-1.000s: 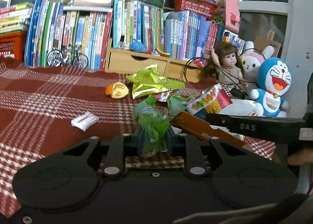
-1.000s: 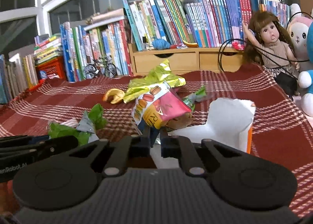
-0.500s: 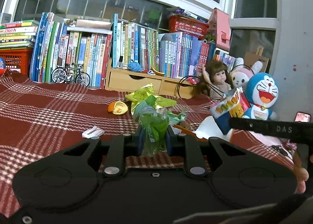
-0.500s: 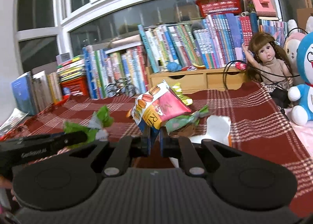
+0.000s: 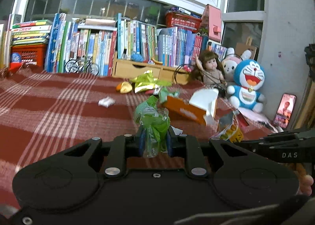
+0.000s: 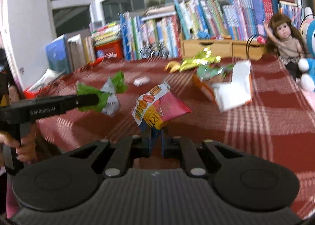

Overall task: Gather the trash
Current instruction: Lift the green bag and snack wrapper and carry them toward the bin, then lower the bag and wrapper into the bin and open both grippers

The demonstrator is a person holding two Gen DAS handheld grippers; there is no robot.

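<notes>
Above blanket, claws clamp wrappers.

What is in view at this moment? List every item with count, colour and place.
Crumpled green plastic wrapper: one, green, pinched in the left gripper.
Macaron-print snack packet: one, pink and yellow, pinched in the right gripper.
Torn orange-and-white paper box: one, on the blanket, centre right.
Yellow-green foil bag: one, far centre of the blanket.
Orange peel piece: one, left of the foil bag.
Small white crumpled wrapper: one, mid blanket.
Red plaid blanket: one, under everything.
Row of upright books: many, mostly blue, along the window.
Brown-haired doll: one, right back.
Blue cat plush: one, beside the doll.
Phone: one, far right.
Left gripper: black, shut.
Right gripper: black, shut.
</notes>
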